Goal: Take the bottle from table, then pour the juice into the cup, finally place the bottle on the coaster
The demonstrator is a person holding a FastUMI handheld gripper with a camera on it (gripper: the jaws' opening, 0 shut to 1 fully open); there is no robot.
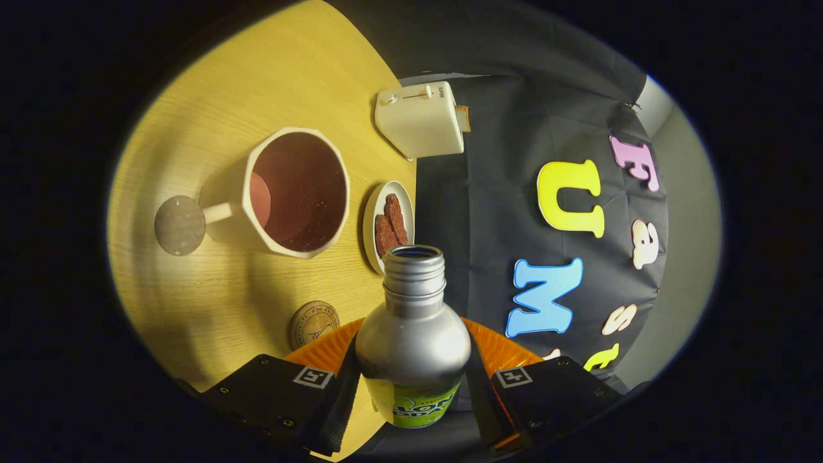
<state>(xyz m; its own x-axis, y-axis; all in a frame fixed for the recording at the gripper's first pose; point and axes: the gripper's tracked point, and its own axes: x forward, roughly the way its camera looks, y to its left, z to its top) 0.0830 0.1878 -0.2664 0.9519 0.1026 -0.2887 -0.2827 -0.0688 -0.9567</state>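
My gripper (pixel 411 386) is shut on a silver bottle (pixel 413 334) with a green label, one finger (pixel 339 379) pressing each side of its body. The bottle has no cap, and its threaded mouth points ahead, close to the rim of a small plate. The whole scene is rolled sideways, so the bottle lies tilted relative to the table. A white faceted cup (pixel 297 191) with a dark reddish inside stands beyond the fingers, its opening facing me. A round grey coaster (pixel 180 225) lies by the cup's handle. A round brown coaster (pixel 313 323) lies close to the fingers.
A small white plate (pixel 371 218) with brown biscuit pieces sits between the cup and the bottle's mouth. A cream toaster (pixel 421 120) stands at the edge of the wooden table (pixel 212 302), farther off. The booth's black cloth wall rises behind the table.
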